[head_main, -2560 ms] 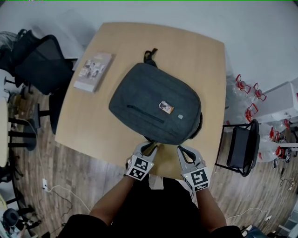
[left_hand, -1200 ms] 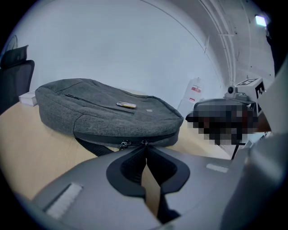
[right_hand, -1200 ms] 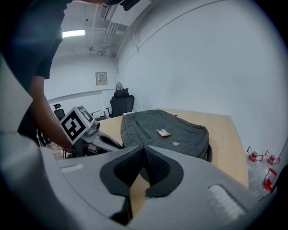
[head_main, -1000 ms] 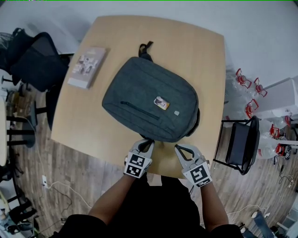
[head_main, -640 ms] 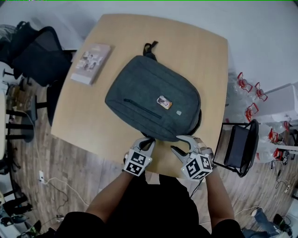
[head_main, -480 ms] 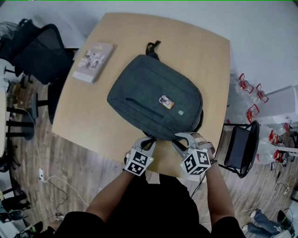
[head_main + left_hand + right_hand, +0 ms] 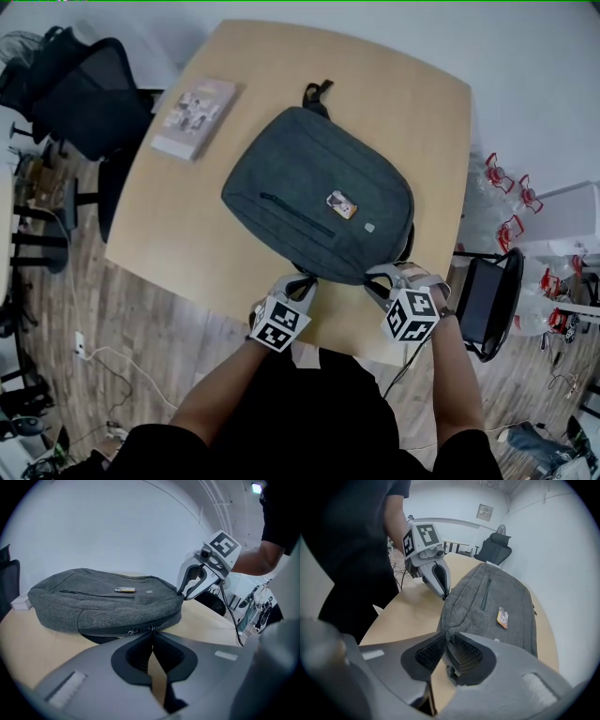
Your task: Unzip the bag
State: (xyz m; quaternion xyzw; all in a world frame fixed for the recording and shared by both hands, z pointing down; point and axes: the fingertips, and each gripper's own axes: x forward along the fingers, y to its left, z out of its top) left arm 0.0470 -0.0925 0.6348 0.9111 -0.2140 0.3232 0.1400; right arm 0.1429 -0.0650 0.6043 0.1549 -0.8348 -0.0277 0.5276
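Table (image 7: 178,225), zipped bag (image 7: 309,187); left hand-held gripper (image 7: 151,634) clamped on zip pull (image 7: 151,629), right one (image 7: 444,638) closing, seemingly pinching edge (image 7: 449,620)

1. Soft grey cloth on the bag (image 7: 319,192), matt and a bit fuzzy, in the middle of the frame.
2. Small shiny metal zip pulls (image 7: 133,631) at its lower edge.
3. Smooth light wood on the table (image 7: 412,103), with hardly any shine.
4. Printed paper cover on the book (image 7: 194,117), upper left.
5. Matt grey plastic on the left gripper (image 7: 305,279) and right gripper (image 7: 375,276), with black bumpy pads (image 7: 464,654) inside.
6. Brown wood planks on the floor (image 7: 141,328), lower left.
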